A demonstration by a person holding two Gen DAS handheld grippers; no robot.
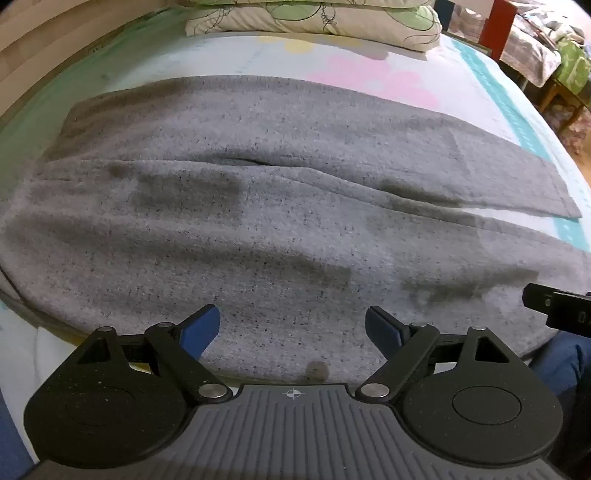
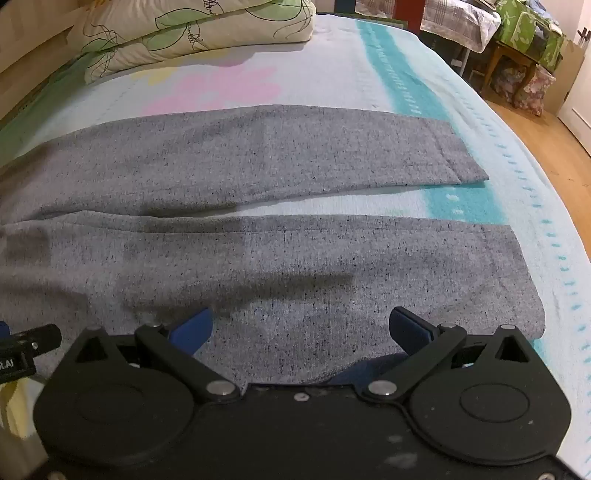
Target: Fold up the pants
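Observation:
Grey speckled pants [image 1: 258, 229] lie spread flat on the bed, waist to the left, both legs running right. In the right wrist view the two legs [image 2: 258, 162] lie side by side with a strip of sheet between them, cuffs at the right. My left gripper [image 1: 293, 325] is open and empty, just above the near edge of the pants' upper part. My right gripper [image 2: 301, 325] is open and empty over the near edge of the near leg [image 2: 295, 280]. The right gripper's body shows at the left view's right edge [image 1: 557, 306].
The bed has a pale sheet [image 2: 424, 92] with a teal stripe and pink flower. Two floral pillows [image 1: 314, 18] are stacked at the far end. Wooden headboard or wall at left. Furniture and wooden floor [image 2: 546, 122] lie beyond the bed's right side.

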